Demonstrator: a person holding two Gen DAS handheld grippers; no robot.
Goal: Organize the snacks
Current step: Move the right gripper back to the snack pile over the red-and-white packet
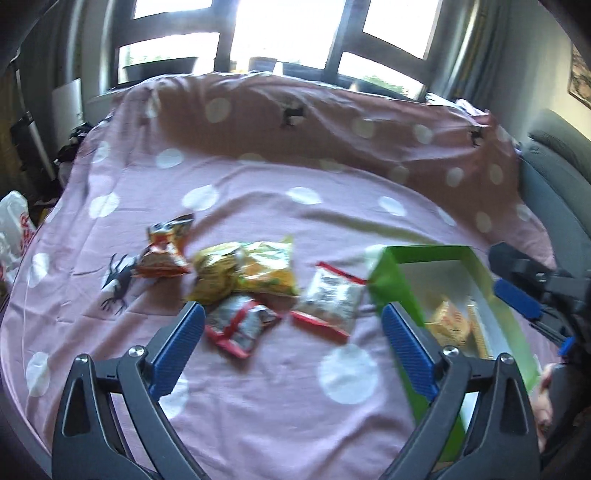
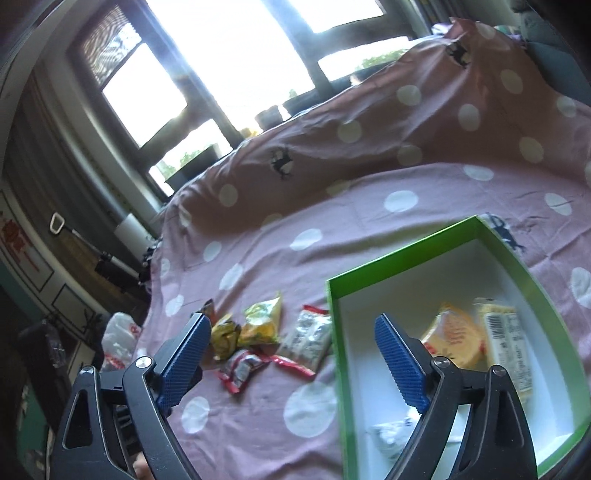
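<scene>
Left wrist view: looks forward and down along the left gripper (image 1: 291, 343), over the bed (image 1: 258, 406) toward the window (image 1: 288, 33); near the loose snack packets (image 1: 243, 277), which lie left of the green box (image 1: 391, 280).
Right wrist view: tilted, close above the green box (image 2: 517, 258), facing the same window (image 2: 229, 55).
Shared: green box, snack packets (image 2: 258, 328) left of it, bed (image 2: 258, 424), window.

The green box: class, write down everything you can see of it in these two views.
The green box is an open, lidless rectangular carton, seemingly cardboard, bright green outside and on its rim, white inside. It lies upright on the pink dotted bedcover, to the right of the loose snack packets. Inside lie a yellow packet, a pale packet with a barcode and a white wrapper. Neither gripper touches it.
</scene>
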